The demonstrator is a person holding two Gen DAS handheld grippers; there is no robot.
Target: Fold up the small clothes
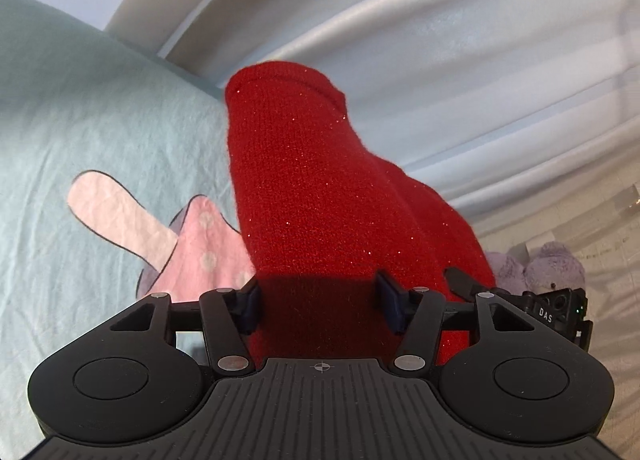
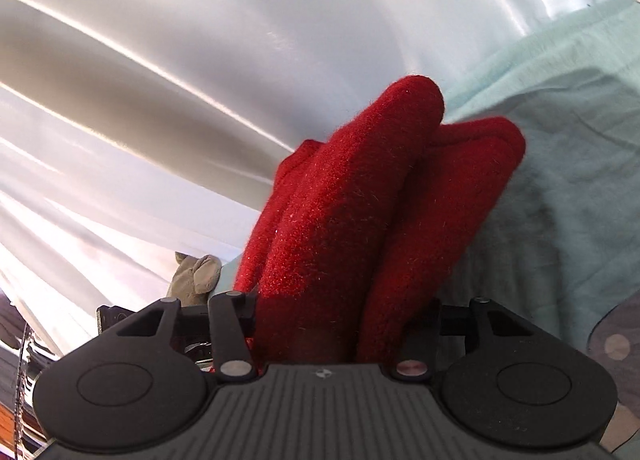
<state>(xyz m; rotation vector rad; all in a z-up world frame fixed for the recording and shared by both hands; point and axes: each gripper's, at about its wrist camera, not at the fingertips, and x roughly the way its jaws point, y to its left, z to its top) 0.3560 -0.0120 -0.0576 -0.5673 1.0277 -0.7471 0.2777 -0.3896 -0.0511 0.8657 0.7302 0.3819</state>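
Note:
A red knitted garment [image 1: 320, 188] lies folded in thick layers on the pale blue bed sheet [image 1: 100, 108], near the sheet's edge. My left gripper [image 1: 320, 306] has the near end of it between its jaws: the left pad [image 1: 250, 306] presses the cloth's edge and the right pad [image 1: 390, 306] digs into the cloth, which spreads past it. In the right wrist view the red garment [image 2: 360, 200] bulges up in two thick folds out of my right gripper [image 2: 340, 312], which is shut on it; the cloth hides its fingertips. The right gripper's body [image 1: 560, 310] shows close beside the left one.
The sheet carries a pink and white printed figure [image 1: 192, 244]. White draped fabric [image 1: 440, 60] hangs just beyond the bed's edge. A purple plush toy [image 1: 552, 264] sits on the floor at the right, and a grey plush toy [image 2: 196, 272] shows past the bed.

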